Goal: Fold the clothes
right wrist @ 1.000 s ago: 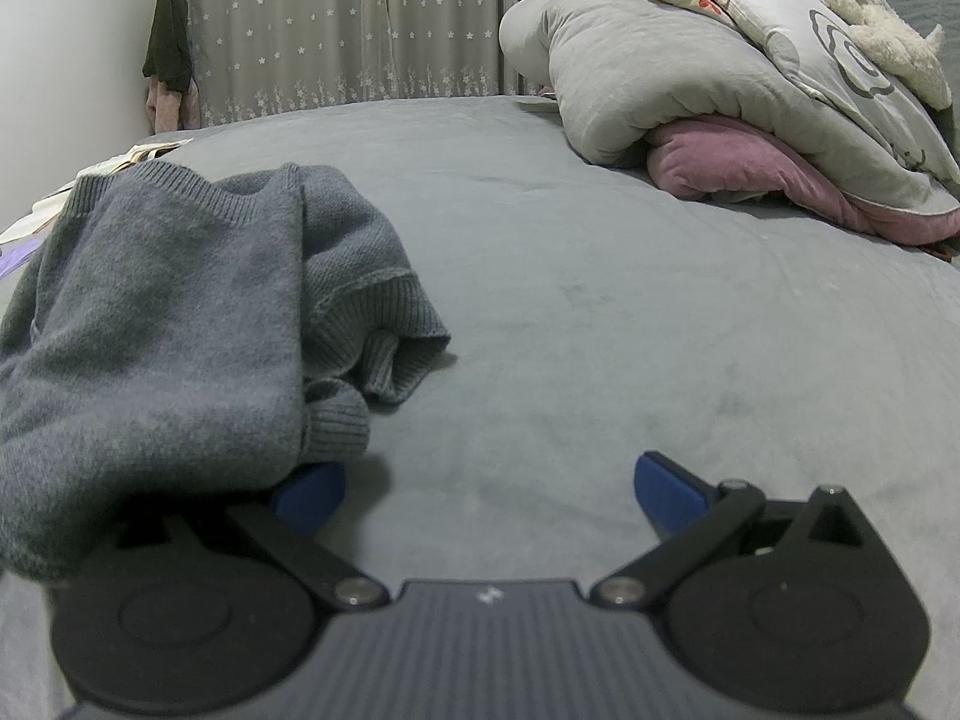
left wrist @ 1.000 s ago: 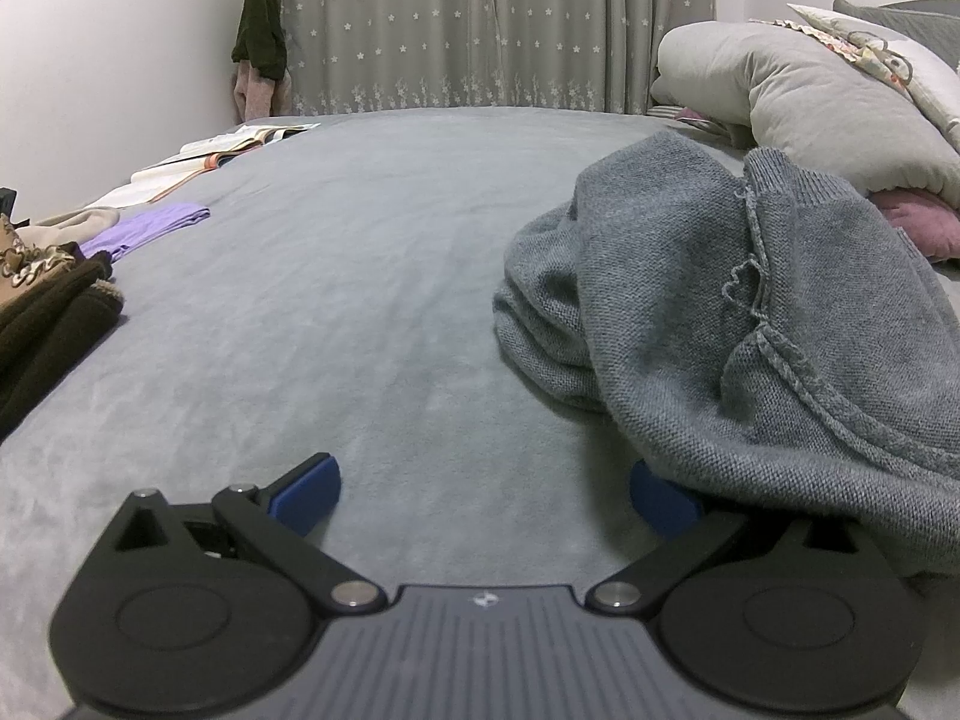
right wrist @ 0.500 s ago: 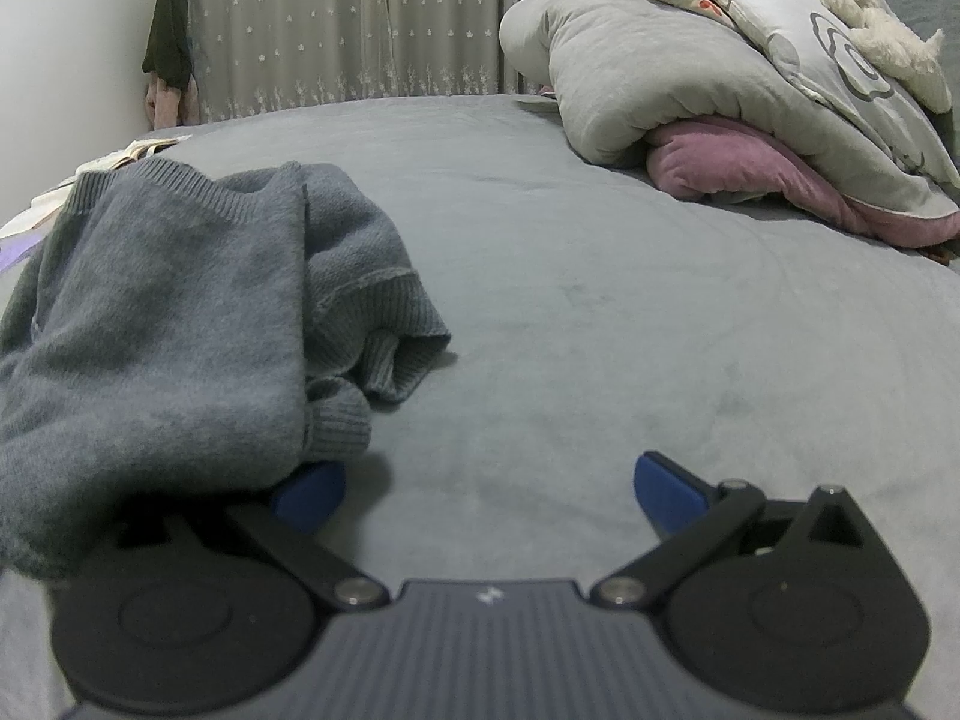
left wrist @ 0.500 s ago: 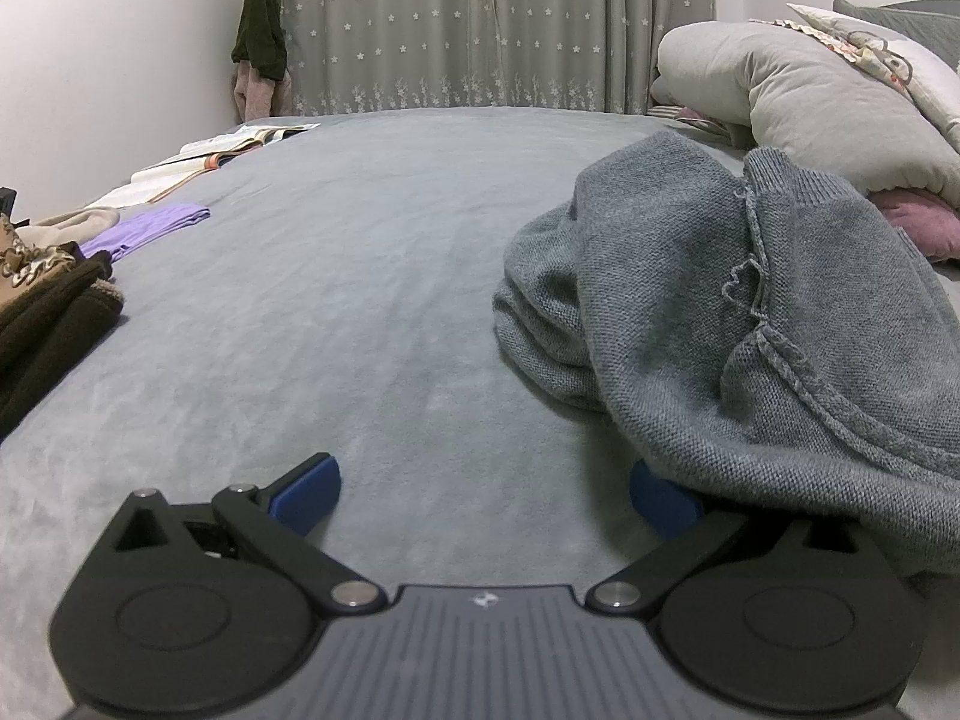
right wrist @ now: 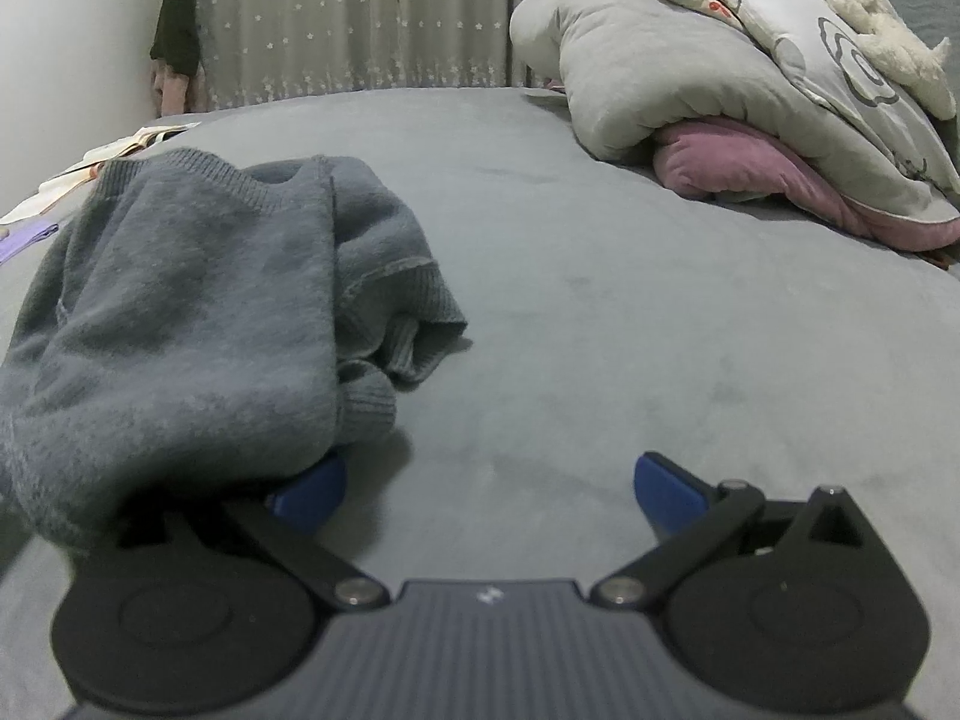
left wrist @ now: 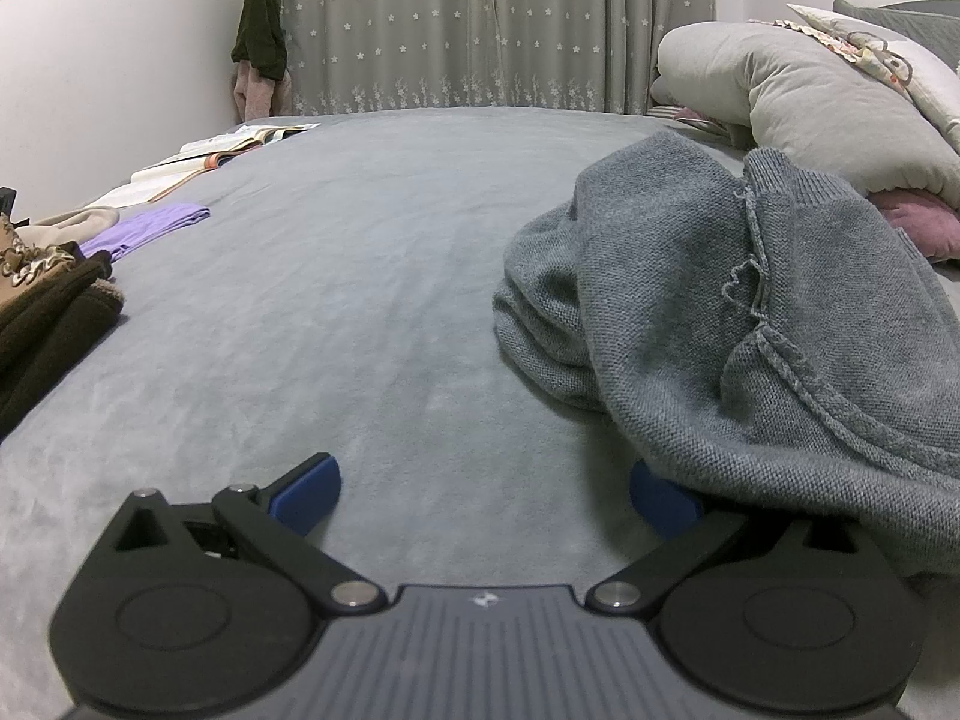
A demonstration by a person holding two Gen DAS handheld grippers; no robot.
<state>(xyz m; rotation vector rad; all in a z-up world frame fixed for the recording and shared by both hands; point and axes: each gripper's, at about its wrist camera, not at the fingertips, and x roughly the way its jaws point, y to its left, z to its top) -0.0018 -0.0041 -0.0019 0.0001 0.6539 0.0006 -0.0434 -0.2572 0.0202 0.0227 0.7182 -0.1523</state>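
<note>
Nothing has moved since earlier: sweater (left wrist: 750, 312) lies bunched on bed (left wrist: 360, 276), draping both spread, empty tongs, left (left wrist: 483, 492) and right (right wrist: 486, 486). Grip separate hem corners, then spread flat.

Your bed (left wrist: 372, 276) carries the crumpled grey sweater (left wrist: 750, 324), a purple garment (left wrist: 150, 227) and brown clothes (left wrist: 42, 312) at its left edge, open books (left wrist: 228, 150), and piled pillows (right wrist: 690, 78) far right.
</note>
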